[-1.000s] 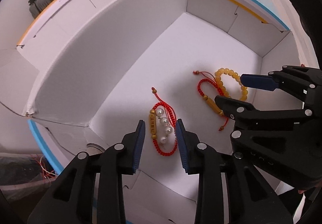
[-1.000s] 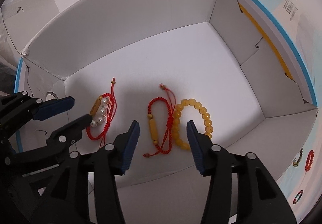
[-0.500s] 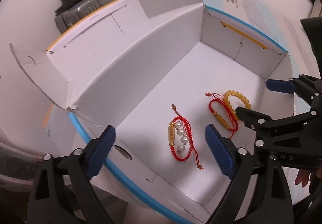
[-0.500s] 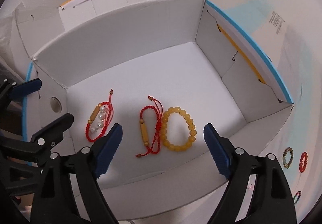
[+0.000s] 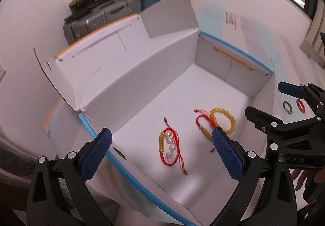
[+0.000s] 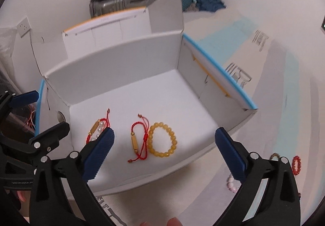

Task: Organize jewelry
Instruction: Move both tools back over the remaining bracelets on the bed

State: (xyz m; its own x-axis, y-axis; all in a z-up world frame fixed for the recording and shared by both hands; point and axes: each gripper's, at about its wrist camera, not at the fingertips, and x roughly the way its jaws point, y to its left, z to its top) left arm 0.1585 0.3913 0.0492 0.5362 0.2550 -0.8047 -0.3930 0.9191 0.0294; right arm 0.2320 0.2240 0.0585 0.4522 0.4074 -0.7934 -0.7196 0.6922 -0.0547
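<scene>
Both tongs, L & R, lifted off box, jaws just opened wide, empty; bracelets inside.

Black left tool, blue textured pads, silver screws

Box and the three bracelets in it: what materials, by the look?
Box: white cardboard, matte; creased fold lines and flaps. Yellow bracelet: glossy translucent beads, resin or stone, unclear which. Middle bracelet: braided red cord, gold-coloured tube. Pearl bracelet: red cord, pearly white beads, gold-coloured bar.
</scene>
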